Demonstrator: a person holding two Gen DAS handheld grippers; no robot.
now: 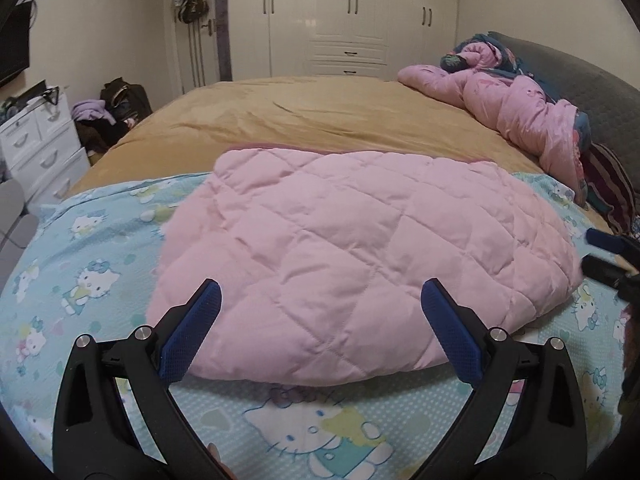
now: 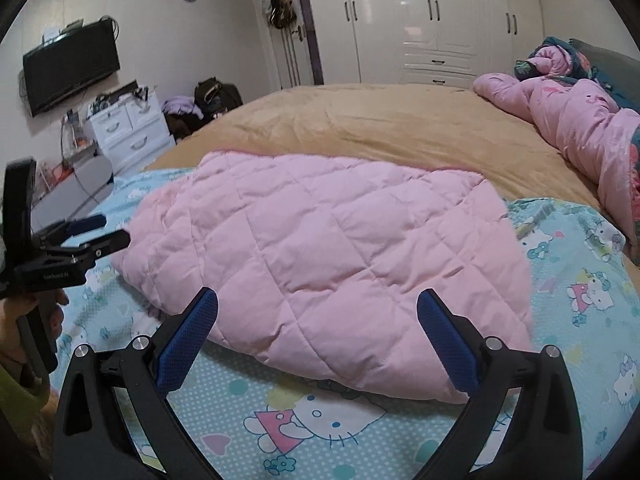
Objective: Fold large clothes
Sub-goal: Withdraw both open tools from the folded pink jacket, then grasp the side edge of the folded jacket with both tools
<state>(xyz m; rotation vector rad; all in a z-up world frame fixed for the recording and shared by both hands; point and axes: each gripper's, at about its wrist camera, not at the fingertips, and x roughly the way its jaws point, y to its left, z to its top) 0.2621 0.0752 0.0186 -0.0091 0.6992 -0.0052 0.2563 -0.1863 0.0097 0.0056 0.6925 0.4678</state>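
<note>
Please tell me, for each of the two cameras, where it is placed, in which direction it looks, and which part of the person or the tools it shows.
Left wrist: sits on the left hand-held gripper, open, looking across the bed at the pink quilted jacket; the right hand-held gripper shows at the right edge.
Right wrist: sits on the right hand-held gripper, open, facing the same jacket; the left hand-held gripper and the hand that holds it show at left.
Shared: jacket, cartoon sheet, tan blanket, wardrobe.
</note>
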